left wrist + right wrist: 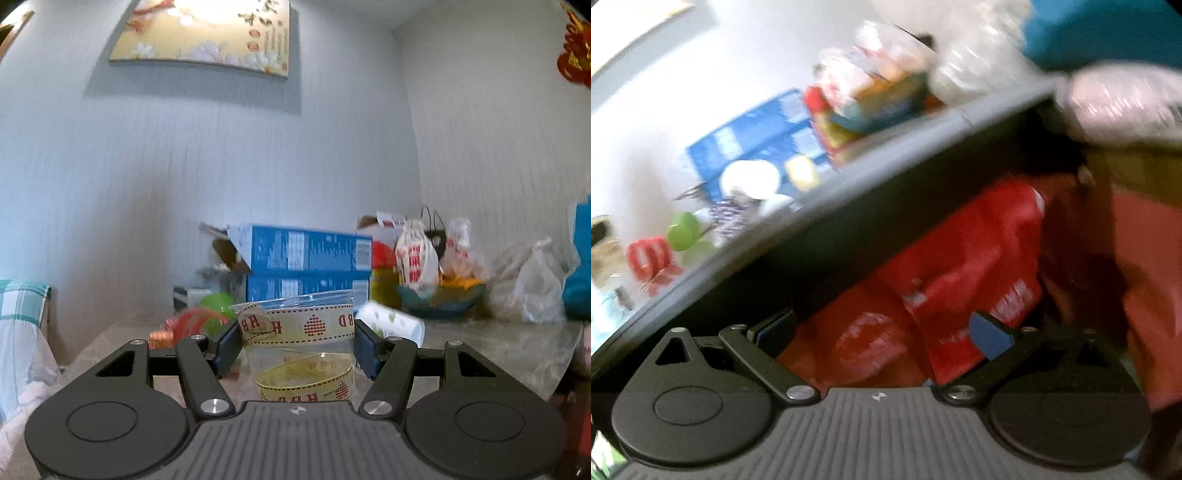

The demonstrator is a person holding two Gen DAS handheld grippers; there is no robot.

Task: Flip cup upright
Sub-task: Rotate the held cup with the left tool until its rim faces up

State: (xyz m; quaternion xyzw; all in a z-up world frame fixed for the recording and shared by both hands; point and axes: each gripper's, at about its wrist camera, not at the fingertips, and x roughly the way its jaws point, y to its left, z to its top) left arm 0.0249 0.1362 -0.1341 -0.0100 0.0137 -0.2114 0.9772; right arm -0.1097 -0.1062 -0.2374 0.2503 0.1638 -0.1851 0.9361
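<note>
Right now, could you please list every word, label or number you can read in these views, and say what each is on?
"HB" and "BD": ribbon around the clear cup, held in the left gripper.
Calligraphy on the wall picture: too blurred to read.
Print on the blue boxes: too small.
White print on the red bags: blurred.

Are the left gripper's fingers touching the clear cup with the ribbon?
Touching. In the left wrist view, both fingers of the left gripper press against the sides of the clear cup, with no gap visible.
</note>
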